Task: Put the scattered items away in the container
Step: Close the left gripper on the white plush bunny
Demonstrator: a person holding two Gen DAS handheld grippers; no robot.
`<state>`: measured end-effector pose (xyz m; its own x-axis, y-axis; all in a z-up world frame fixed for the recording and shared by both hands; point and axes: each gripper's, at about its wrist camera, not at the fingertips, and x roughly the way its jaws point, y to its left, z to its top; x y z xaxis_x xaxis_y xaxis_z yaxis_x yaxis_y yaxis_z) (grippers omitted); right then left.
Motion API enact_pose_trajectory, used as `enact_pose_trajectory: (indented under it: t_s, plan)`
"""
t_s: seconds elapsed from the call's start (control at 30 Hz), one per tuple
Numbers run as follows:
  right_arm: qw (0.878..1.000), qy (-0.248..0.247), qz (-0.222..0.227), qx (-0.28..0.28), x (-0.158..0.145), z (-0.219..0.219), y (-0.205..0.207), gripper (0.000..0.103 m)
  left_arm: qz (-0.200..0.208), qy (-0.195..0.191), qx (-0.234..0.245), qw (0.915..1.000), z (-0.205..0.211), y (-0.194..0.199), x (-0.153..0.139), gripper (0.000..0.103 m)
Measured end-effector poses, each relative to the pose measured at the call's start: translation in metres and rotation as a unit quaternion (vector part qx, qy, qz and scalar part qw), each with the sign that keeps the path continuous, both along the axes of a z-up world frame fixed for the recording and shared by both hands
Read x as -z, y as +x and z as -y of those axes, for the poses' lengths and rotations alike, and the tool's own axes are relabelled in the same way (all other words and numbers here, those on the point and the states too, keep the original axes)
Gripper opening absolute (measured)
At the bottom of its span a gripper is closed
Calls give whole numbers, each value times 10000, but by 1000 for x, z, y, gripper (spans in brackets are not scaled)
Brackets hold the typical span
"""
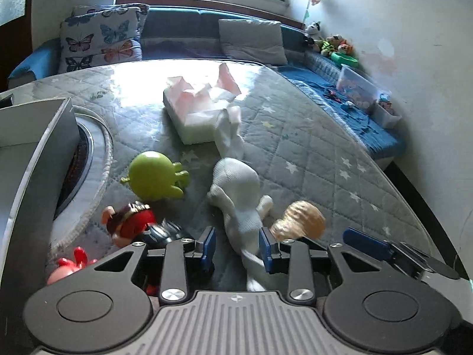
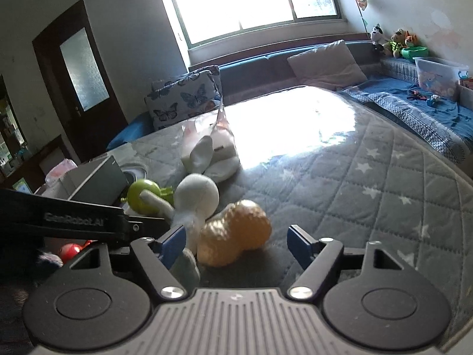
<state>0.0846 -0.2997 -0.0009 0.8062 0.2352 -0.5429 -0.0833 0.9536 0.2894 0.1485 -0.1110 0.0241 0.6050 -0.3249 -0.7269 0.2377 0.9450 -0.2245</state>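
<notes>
Toys lie scattered on a quilted, star-printed table cover (image 1: 310, 136), and the one in hand is a white knitted toy (image 1: 236, 189) near the front edge, its narrow end running back between the blue pads of the left gripper (image 1: 236, 247). Those fingers stand close on either side of it and look to be touching the fabric, though whether they are pressing firmly cannot be told. Just beside it on the right sits a tan peanut-shaped toy (image 2: 235, 233), framed by the right gripper (image 2: 236, 244), whose fingers are spread wide and hold nothing. Further left are a green round toy (image 1: 155, 176), a red figure (image 1: 130, 223) and a small pink-red toy (image 1: 69, 266). A grey box (image 1: 32, 159), open at the top, stands at the far left and is probably the container meant. Behind the toys lies a tissue pack (image 1: 198, 112) with white cloth spilling from it. The step seems to be the pick-up of the white toy; next would come a firm close, a lift clear of the neighbours, and a carry leftward over the box rim, while the right hand closes on the peanut.
</notes>
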Motion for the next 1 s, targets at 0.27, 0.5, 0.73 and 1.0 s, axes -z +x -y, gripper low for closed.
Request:
enact_pose_trajectory:
  t_s: [0.27,0.5,0.73,1.0]
  plan:
    - [9999,51,-63,-73,3,7,14,72,-158,-37,-198,9997,2,21,4,34]
    - [9992,316,-239,-96,13,14,23,70,-248,-61,-128,9996,9,27,10,35]
    - [9989,365,-232,-197,14,12,26,67,-312,-77,-121,9994,16,35,13,35]
    - [9992,352,-188,-33,13,17,22,67,-329,-38,-3,9995,24,38,18,35]
